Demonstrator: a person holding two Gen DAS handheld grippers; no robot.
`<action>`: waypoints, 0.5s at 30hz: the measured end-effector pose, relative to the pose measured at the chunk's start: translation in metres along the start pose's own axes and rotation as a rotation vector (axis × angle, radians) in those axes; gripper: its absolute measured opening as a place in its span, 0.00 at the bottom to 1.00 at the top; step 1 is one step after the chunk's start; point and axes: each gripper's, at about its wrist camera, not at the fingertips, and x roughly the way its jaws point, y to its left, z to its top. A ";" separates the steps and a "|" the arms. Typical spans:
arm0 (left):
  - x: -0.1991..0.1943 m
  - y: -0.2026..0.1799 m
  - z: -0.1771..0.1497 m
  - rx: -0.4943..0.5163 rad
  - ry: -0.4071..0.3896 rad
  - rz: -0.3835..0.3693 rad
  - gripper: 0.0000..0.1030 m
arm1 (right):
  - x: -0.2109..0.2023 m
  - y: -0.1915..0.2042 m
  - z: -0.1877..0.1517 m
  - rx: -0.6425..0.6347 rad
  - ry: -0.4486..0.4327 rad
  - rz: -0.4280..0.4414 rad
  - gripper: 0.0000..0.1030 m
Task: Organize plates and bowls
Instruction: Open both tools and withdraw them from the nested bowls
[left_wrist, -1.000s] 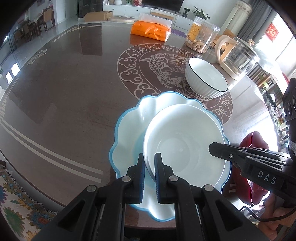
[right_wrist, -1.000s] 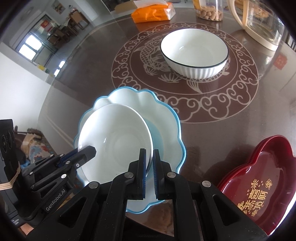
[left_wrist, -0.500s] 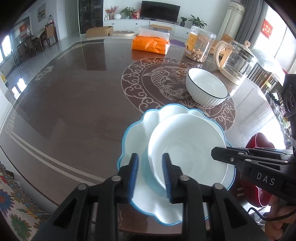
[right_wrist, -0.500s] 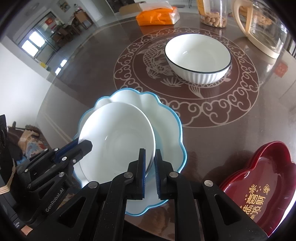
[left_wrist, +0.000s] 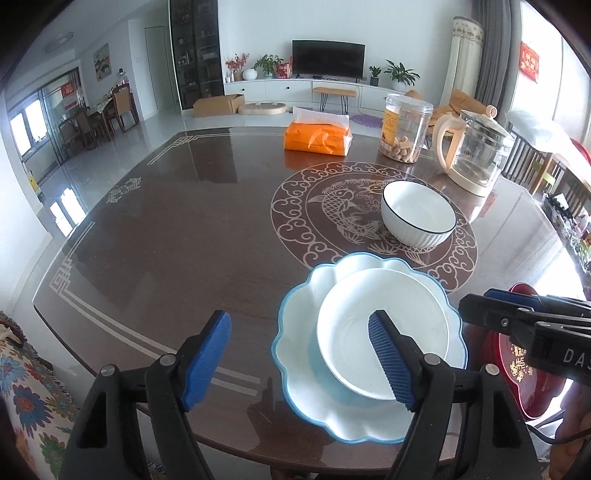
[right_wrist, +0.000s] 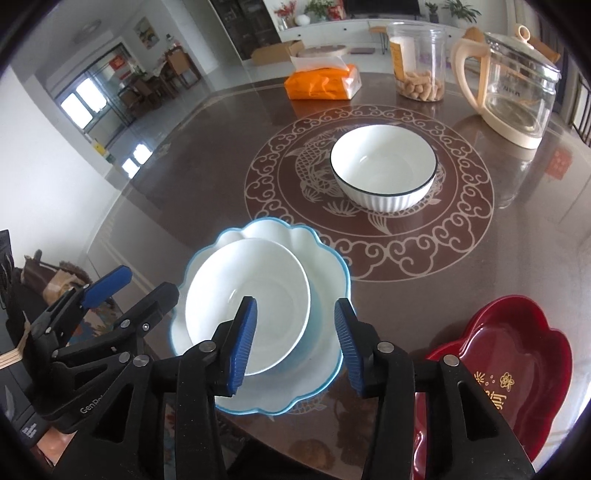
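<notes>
A white dish (left_wrist: 382, 332) sits on a blue-rimmed scalloped plate (left_wrist: 299, 317) near the table (left_wrist: 166, 236) edge. Both grippers' jaws are opening, empty. Glazed, rigid, probably slippery and breakable; grip its rim.

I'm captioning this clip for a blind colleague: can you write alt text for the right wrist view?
A plain white dish rests on a blue-rimmed scalloped plate at the near edge of a dark table, with the right gripper above it, jaws opening and holding nothing. A ribbed white bowl stands behind, a red tray at right.
</notes>
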 end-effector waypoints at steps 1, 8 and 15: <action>-0.002 0.001 0.000 -0.004 0.003 0.000 0.75 | -0.004 -0.003 -0.002 0.022 -0.019 0.009 0.47; -0.015 0.022 -0.014 -0.106 0.001 -0.026 0.75 | -0.028 -0.035 -0.048 0.215 -0.129 0.063 0.53; -0.027 0.035 -0.030 -0.193 0.009 -0.060 0.75 | -0.015 -0.040 -0.091 0.261 -0.063 0.167 0.53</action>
